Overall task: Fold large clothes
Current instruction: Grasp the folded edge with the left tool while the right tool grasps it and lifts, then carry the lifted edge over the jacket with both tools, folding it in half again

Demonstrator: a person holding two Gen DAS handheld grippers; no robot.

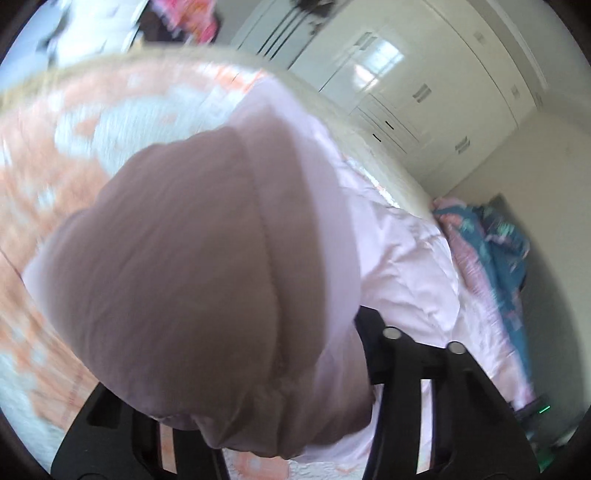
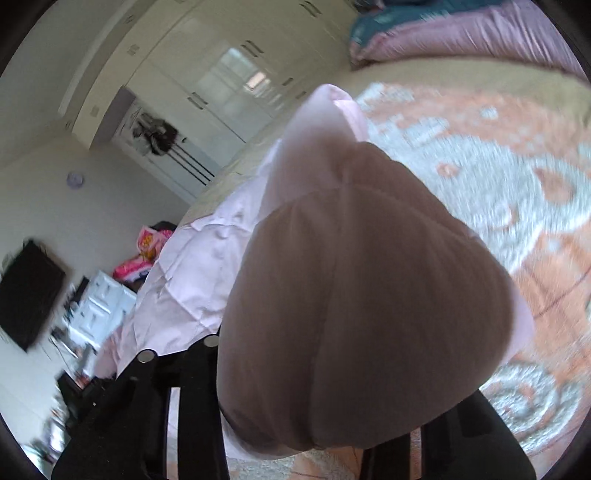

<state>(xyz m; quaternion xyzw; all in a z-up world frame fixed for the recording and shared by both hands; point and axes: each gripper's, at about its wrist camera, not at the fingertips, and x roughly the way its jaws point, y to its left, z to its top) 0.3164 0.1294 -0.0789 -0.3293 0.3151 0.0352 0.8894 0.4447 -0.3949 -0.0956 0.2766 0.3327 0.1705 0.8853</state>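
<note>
In the left wrist view, a bulging fold of the pale pink quilted padded garment (image 1: 192,258) fills the centre, shadowed brownish on the near side, and bunches down between the two black fingers of the left hand-held gripper (image 1: 258,443) at 6 o'clock; the jaws appear clamped on that fabric, though the contact itself is hidden by the bulge. The rest of the garment trails toward 3 o'clock across the orange-and-white patterned bedspread (image 1: 55,147), which lies at 9 to 11 o'clock. A teal-and-pink floral quilt (image 1: 495,251) is heaped at 3 o'clock, and glossy cream wardrobe doors (image 1: 406,81) stand at 1 o'clock. In the right wrist view, a similar shadowed bulge of the garment (image 2: 362,302) covers the centre and drops between the black fingers of the right hand-held gripper (image 2: 314,454) at 6 o'clock, which likewise seems closed on the cloth. The garment runs off toward 9 o'clock, the bedspread (image 2: 517,184) spreads from 1 to 4 o'clock, the quilt (image 2: 461,33) sits at 12 to 1 o'clock, the wardrobe doors (image 2: 221,74) stand at 11 o'clock, and a dark flat screen (image 2: 29,295) hangs at 9 o'clock.
</note>
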